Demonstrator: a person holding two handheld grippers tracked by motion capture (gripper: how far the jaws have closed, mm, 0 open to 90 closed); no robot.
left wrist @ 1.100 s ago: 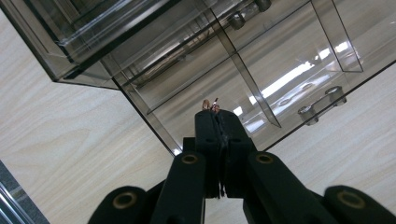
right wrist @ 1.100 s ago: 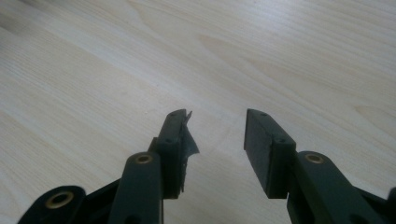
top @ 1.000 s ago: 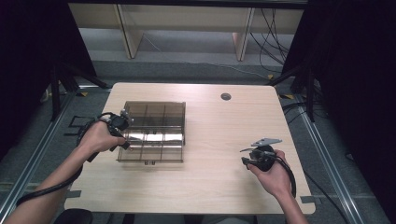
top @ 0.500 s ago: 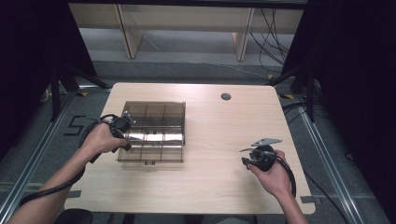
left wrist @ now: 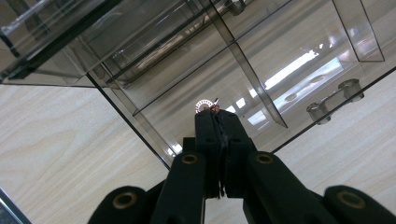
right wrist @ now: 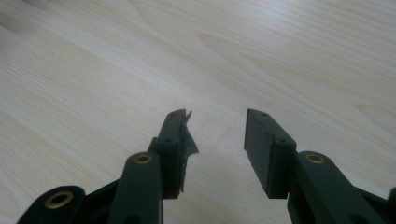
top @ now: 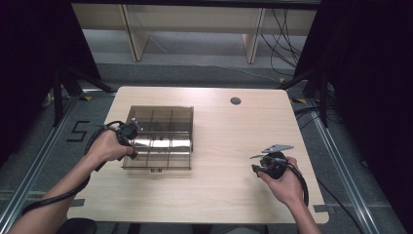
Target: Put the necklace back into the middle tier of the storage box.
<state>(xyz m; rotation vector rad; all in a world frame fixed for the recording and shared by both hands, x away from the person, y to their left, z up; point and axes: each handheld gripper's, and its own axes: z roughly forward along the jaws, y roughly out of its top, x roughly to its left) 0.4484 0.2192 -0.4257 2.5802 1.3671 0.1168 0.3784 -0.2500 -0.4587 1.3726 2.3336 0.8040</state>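
- Pinching something tiny and metallic at its tips, the left gripper (left wrist: 215, 122) is pressing its jaws together against the smoky clear divided box (top: 160, 136) directly ahead.
- Resting apart on the counter (top: 219, 195), the right gripper (right wrist: 215, 140) is holding its jaws spread, nothing between them.
- Judging by the bare compartments, the sorting is only beginning; whether the item is going in or coming out is unclear.

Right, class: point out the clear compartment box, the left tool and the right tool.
clear compartment box (top: 163, 124), high view, on a divider near the middle.
left tool (left wrist: 217, 112), left gripper view, at its closed tips.
right tool (right wrist: 215, 119), right gripper view, midway between its open tips.
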